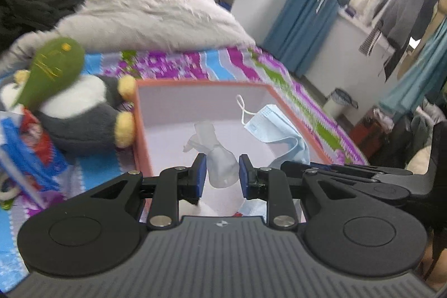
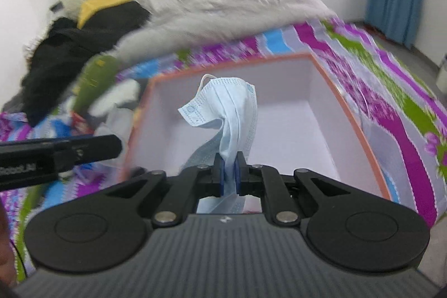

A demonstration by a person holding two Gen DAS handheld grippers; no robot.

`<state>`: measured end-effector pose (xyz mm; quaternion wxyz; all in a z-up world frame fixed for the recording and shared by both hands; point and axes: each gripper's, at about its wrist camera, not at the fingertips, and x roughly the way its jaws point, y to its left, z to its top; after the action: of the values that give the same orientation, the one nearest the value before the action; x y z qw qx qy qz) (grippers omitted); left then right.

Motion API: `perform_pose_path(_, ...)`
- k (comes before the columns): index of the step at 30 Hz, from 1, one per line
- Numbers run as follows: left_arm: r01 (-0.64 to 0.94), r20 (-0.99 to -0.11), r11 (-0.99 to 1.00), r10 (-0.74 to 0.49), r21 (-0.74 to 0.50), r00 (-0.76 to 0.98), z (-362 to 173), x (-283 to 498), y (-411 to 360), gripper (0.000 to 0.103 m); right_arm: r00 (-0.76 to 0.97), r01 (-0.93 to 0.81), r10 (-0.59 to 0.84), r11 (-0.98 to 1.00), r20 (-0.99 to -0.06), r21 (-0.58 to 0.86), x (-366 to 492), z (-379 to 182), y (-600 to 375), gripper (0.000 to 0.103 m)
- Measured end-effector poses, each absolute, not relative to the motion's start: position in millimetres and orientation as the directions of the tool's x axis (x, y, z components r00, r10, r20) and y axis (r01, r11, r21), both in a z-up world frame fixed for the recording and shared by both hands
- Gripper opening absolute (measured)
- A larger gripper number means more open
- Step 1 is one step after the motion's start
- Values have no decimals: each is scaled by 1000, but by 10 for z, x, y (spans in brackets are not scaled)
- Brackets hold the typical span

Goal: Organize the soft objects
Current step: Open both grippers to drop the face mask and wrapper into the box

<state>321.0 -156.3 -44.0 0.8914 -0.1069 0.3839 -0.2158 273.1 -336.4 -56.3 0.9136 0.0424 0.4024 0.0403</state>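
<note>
The right gripper (image 2: 229, 169) has its fingers clamped on a light blue face mask (image 2: 232, 108), pinched at its lower folded part so that the rest stands up and forward from the pads, its long axis running away from the fingers and over the open white interior of the orange-rimmed box (image 2: 360, 113). The left gripper (image 1: 223, 172) has its fingers apart, with a translucent plastic glove (image 1: 220, 161) lying between the blue pads; whether either pad touches it I cannot tell, and it lies over the box floor near the front wall. In the left wrist view the mask hangs just right of the glove, so the right gripper is the one that carries it above the box. The coming move likely turns on this: the mask is already above the box floor, so it needs only lowering and release. Outside the box on the bed, a plush penguin (image 1: 83, 113) lies against the left wall.
</note>
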Motion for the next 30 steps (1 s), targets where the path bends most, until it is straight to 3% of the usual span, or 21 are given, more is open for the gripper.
perform_pose_path(13, 308, -740, 874, -483, -376, 468, -1182, 3854, -2131, 29, 535, 43, 103, 988, -839, 148, 3056, -1224, -3830, 12)
perform_pose_path(16, 298, -753, 882, -468, -365, 463, -1245, 3895, -2154, 36, 530, 38, 113, 987, -840, 156, 3076, -1240, -3840, 16)
perform_pose_path(20, 283, -755, 890, -454, -358, 474, -1202, 3849, -2109, 45, 533, 35, 120, 986, -837, 164, 3080, -1204, -3846, 33)
perform_pose_path(30, 313, -691, 895, -446, -319, 569, -633, 3310, -1839, 45, 632, 1, 136, 984, -763, 177, 2675, -649, -3657, 33)
